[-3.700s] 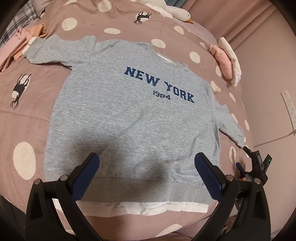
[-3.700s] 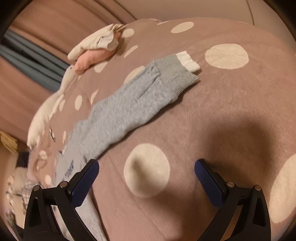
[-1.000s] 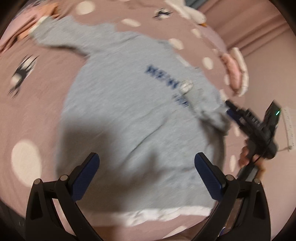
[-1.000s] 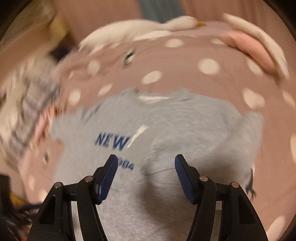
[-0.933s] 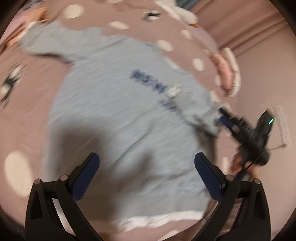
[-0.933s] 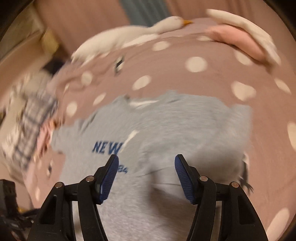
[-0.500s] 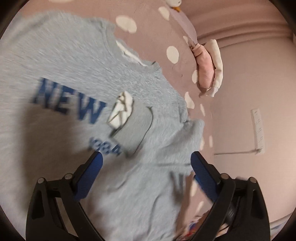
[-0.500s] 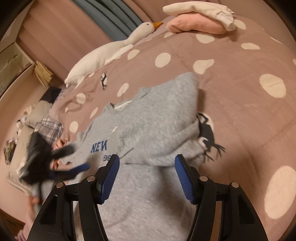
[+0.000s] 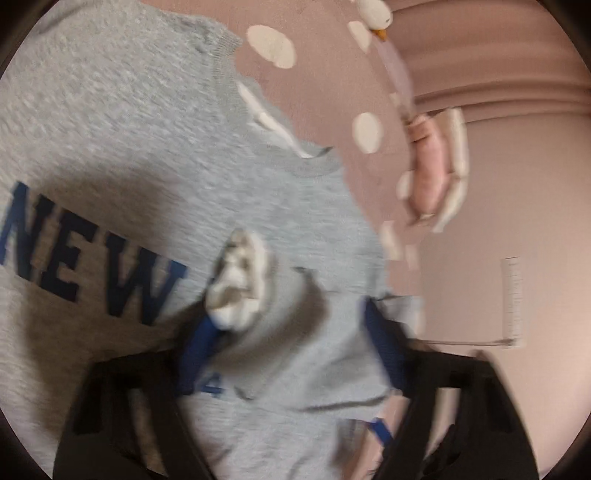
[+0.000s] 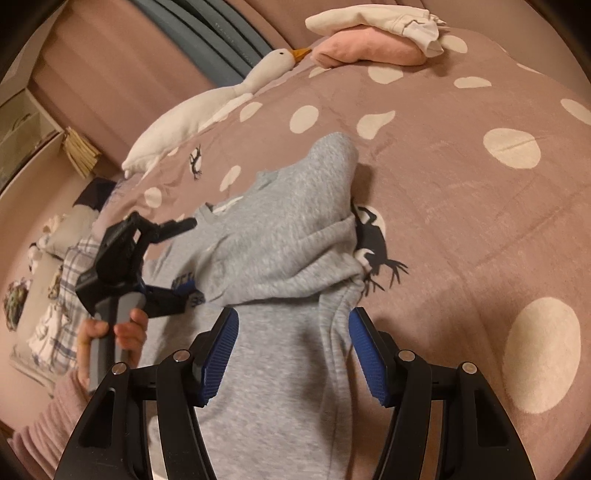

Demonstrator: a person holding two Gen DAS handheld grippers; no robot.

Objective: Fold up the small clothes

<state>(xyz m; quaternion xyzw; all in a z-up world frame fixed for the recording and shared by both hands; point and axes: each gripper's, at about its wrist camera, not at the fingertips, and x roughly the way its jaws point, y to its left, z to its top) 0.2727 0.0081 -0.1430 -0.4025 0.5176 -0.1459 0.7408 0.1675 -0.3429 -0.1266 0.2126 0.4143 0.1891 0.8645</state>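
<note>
A grey "NEW YORK" sweatshirt (image 9: 122, 122) lies face up on a pink spotted bedspread (image 10: 480, 229). Its right sleeve (image 10: 295, 236) is folded in across the chest, and the white-lined cuff (image 9: 240, 280) lies over the lettering. My left gripper (image 9: 291, 325) is open, its jaws low on either side of the folded sleeve just behind the cuff; it also shows in the right wrist view (image 10: 173, 254), held by a hand. My right gripper (image 10: 291, 343) is open and empty, above the sweatshirt's right side below the sleeve.
A white goose plush (image 10: 207, 107) lies along the far edge of the bed. Folded pink and white clothes (image 10: 376, 33) sit at the far corner. A pile of plaid and other clothes (image 10: 62, 295) is at the left. A wall (image 9: 517, 221) stands beside the bed.
The right sleeve was folded over the chest and let go. My left gripper has come in close over the folded sleeve and cuff. My right gripper has drawn back slightly.
</note>
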